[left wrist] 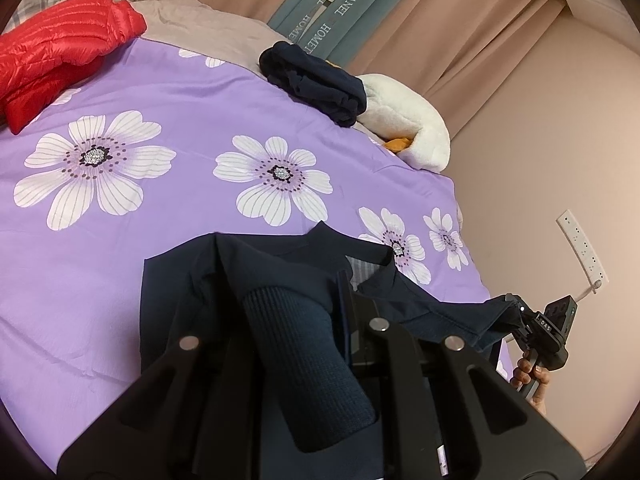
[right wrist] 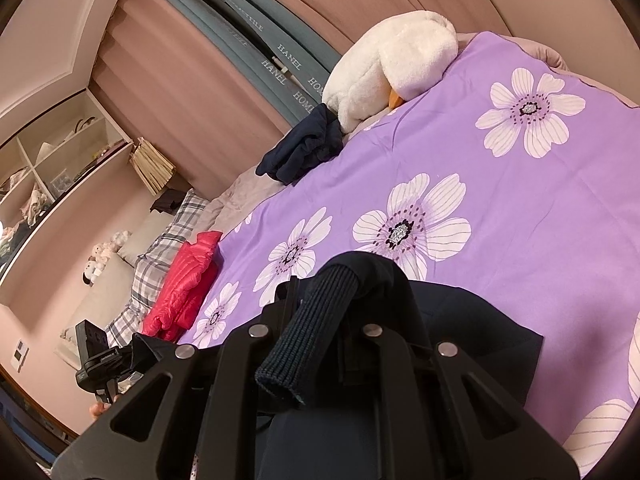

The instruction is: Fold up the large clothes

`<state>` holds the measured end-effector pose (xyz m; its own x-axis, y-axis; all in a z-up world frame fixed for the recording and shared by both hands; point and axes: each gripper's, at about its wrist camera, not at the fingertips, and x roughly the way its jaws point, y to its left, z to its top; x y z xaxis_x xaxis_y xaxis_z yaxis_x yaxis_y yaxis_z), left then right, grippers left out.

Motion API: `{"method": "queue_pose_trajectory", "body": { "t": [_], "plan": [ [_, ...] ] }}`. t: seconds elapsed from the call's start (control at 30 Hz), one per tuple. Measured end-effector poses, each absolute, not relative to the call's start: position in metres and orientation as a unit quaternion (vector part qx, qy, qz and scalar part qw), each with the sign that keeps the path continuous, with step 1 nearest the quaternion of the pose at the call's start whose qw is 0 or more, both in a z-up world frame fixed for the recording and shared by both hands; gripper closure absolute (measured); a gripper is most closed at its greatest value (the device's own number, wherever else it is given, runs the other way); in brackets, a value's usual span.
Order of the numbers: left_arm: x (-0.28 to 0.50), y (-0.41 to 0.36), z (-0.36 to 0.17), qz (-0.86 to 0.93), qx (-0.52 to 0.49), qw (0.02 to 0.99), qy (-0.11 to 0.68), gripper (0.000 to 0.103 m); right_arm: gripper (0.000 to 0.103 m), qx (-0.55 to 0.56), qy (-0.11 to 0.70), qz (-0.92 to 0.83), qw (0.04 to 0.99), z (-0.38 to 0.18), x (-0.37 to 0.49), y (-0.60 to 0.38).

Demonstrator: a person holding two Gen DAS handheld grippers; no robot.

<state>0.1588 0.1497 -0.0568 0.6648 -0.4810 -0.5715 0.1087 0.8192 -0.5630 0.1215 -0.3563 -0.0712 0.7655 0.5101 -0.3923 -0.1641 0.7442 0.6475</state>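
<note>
While both grippers, left (left wrist: pixel 340 304) and right (right wrist: pixel 320 316), pinch the navy jacket (left wrist: pixel 280 272) low over the bed (left wrist: pixel 160 200), a dangling cuff (right wrist: pixel 288 356) could tuck under and bunch the fold.

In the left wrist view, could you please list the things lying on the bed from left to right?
Red puffer jacket → navy jacket held in the tongs → dark folded garment → white plush toy.
</note>
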Motion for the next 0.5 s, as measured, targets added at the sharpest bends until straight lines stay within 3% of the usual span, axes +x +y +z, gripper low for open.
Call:
{"method": "queue_pose_trajectory", "body": {
  "t": [0.5],
  "plan": [
    [0.174,0.151,-0.071,-0.163,-0.248,0.873,0.388,0.090,0.089,0.300,0.297,0.184,0.888,-0.079,0.134,-0.354]
  ]
}}
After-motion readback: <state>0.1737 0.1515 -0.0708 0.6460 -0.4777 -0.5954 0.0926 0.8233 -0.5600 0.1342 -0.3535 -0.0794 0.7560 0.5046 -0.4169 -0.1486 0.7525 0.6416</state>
